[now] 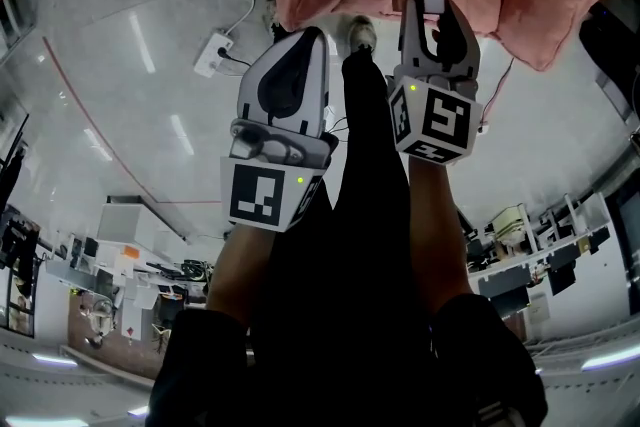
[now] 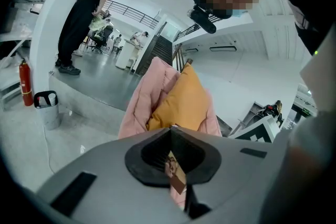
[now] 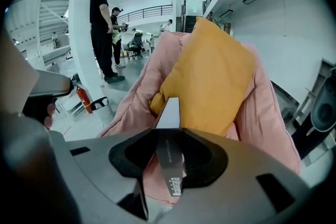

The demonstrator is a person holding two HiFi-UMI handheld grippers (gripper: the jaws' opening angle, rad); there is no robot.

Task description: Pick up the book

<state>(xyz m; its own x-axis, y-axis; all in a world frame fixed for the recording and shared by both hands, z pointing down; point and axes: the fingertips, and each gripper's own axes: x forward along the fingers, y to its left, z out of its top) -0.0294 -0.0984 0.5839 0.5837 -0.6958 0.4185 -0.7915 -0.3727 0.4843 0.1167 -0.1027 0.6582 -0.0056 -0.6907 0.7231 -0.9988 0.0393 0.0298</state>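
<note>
The right gripper (image 3: 169,132) clamps a thin book (image 3: 169,113) edge-on, pointing toward twelve o'clock at an orange cushion (image 3: 215,76). The left gripper (image 2: 170,131), at its nine o'clock, pinches a small brown piece (image 2: 176,173). Best to hold the clamp firm and lift steadily clear.

- On the spine of the book (image 3: 169,157), gripped between the jaws of the right gripper (image 3: 169,132), a bold white word is printed at the near end; its letters cannot be read with certainty.
- Farther along the same spine a line of fine pale print is seen, too small to be read.
- On the brown slip (image 2: 177,173) between the jaws of the left gripper (image 2: 170,131) a small picture is printed; no lettering can be read.
- Black-and-white square markers are carried on the left cube (image 1: 265,197) and the right cube (image 1: 440,120); only patterns are shown, no letters or numbers.
</note>
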